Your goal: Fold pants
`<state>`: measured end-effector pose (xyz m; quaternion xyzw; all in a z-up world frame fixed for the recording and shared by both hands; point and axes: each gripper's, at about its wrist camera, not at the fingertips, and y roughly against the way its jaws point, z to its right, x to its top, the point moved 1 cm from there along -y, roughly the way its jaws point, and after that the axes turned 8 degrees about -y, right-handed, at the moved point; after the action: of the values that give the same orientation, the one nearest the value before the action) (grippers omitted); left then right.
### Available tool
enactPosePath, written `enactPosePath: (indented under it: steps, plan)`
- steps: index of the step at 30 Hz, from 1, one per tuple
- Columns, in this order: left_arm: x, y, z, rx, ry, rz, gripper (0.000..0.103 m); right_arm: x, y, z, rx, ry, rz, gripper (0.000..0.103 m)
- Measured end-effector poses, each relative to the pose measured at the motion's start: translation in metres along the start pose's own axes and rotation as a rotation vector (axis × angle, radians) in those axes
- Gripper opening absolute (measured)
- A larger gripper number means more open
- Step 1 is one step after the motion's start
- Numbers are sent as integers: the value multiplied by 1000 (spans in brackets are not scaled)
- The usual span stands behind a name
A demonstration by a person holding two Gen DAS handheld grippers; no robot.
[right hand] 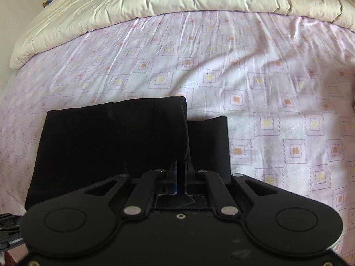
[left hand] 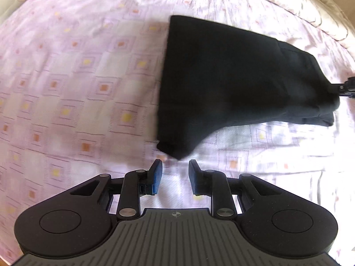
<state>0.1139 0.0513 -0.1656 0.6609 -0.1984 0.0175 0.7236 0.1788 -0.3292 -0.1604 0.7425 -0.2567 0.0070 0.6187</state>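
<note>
Pants, black and already folded into a compact stack, lie on the patterned bedsheet; the cloth looks soft, limp and light, likely to sag and slide unless taken at an edge through all layers. Right gripper has its jaws pinched together on a fold of the fabric; left gripper hovers just short of the near corner, jaws slightly apart and empty; that corner seems the sensible hold.
</note>
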Motion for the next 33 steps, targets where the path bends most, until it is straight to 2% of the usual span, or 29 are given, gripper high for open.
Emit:
enactPosePath:
  steps: [3,5,7,8,9,12,15,20,22,25,26,28,30,33]
  plan:
    - [2,15,-6,-15,18,23,25,1,-15,14,12,-52,-65,8]
    - [8,26,-10,-21,28,46,25,5,-11,18,32,-61,-43,13]
    - [15,39,-10,-15,35,83,25,11,0,21,71,-78,20,20]
    - [19,44,-10,-15,40,105,26,14,5,24,100,-89,41,26]
    - [23,48,-11,-17,47,120,27,18,7,26,125,-100,52,38]
    - [40,45,-11,-47,74,144,33,26,0,27,150,-107,38,39]
    - [58,25,-10,-89,107,126,34,29,-16,25,142,-81,3,40]
    - [77,-13,-6,-110,106,74,35,25,-41,21,149,-53,-85,43]
    - [79,-30,-5,-123,87,29,39,24,-49,22,155,-62,-92,45]
    - [81,-38,-7,-143,69,13,42,23,-54,26,178,-121,-92,49]
    - [81,-37,-8,-151,72,6,43,23,-54,25,175,-133,-97,47]
    - [81,-35,-11,-149,69,2,43,23,-48,19,147,-109,-104,21]
    - [80,-31,-13,-143,63,7,43,20,-31,14,141,-76,-80,13]
    - [81,-24,-11,-128,42,34,43,8,-17,12,88,-43,-53,13]
